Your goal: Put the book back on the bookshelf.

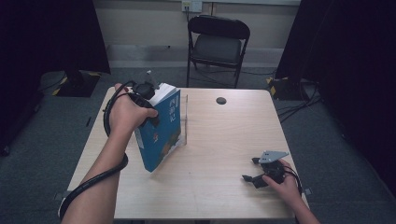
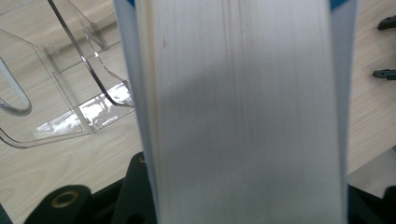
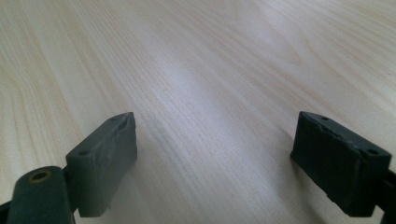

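A blue book (image 1: pixel 161 128) with a picture on its cover stands tilted on the wooden table (image 1: pixel 224 140), its lower corner toward the front. My left gripper (image 1: pixel 154 100) is shut on the book's top edge. In the left gripper view the white page edges of the book (image 2: pixel 243 116) run up between the black jaws. A clear plastic book stand (image 1: pixel 184 119) sits just behind and to the right of the book; I cannot tell whether they touch. My right gripper (image 1: pixel 250 169) rests open on the table at the front right, its fingers (image 3: pixel 107 158) wide apart over bare wood.
A small black disc (image 1: pixel 221 100) lies near the table's far edge. A black folding chair (image 1: pixel 217 44) stands behind the table. The clear stand (image 2: pixel 70 93) has curved upright walls. Cables run across the grey floor at the right.
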Motion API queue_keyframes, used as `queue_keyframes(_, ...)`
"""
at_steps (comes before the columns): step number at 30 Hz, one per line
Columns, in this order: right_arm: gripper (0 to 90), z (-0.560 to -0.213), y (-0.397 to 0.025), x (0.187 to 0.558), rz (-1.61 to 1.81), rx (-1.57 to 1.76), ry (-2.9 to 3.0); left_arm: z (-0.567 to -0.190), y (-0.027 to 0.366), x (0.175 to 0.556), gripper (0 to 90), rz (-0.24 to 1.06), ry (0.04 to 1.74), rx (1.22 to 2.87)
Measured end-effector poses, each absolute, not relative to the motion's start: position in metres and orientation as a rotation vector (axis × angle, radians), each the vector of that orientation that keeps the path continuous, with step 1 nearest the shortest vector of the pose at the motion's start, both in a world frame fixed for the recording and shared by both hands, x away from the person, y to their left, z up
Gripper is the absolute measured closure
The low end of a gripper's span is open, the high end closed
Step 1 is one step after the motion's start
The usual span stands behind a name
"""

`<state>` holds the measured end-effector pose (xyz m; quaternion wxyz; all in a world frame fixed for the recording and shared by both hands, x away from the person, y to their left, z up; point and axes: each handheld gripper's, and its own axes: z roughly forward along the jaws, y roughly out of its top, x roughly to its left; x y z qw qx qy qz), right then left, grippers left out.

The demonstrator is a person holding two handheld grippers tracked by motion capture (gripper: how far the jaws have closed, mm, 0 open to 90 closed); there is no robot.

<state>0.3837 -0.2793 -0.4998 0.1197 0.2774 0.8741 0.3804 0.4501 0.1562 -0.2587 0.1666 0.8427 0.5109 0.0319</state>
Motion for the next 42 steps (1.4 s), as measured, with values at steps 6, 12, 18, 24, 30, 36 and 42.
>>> queue_keyframes(6,13.0,-0.500,-0.279,0.384,1.116,0.813,2.555,-0.258,0.155,0.455,61.8,0.104,1.434,2.416)
queue_keyframes(12,13.0,-0.500,-0.279,0.383,1.114,0.817,2.556,-0.261,0.152,0.458,61.8,0.087,1.496,2.369)
queue_keyframes(18,13.0,-0.500,-0.279,0.383,1.107,0.819,2.555,-0.262,0.150,0.461,61.9,0.090,1.514,2.358)
queue_keyframes(24,13.0,-0.500,-0.279,0.383,1.107,0.819,2.556,-0.263,0.147,0.464,61.8,0.081,1.533,2.349)
queue_keyframes(30,13.0,-0.500,-0.279,0.383,1.106,0.818,2.555,-0.265,0.144,0.468,61.8,0.100,1.534,2.345)
queue_keyframes(36,13.0,-0.500,-0.279,0.383,1.114,0.818,2.556,-0.267,0.143,0.472,61.8,0.102,1.545,2.327)
queue_keyframes(42,13.0,-0.500,-0.279,0.383,1.113,0.815,2.559,-0.266,0.141,0.476,61.9,0.105,1.561,2.314)
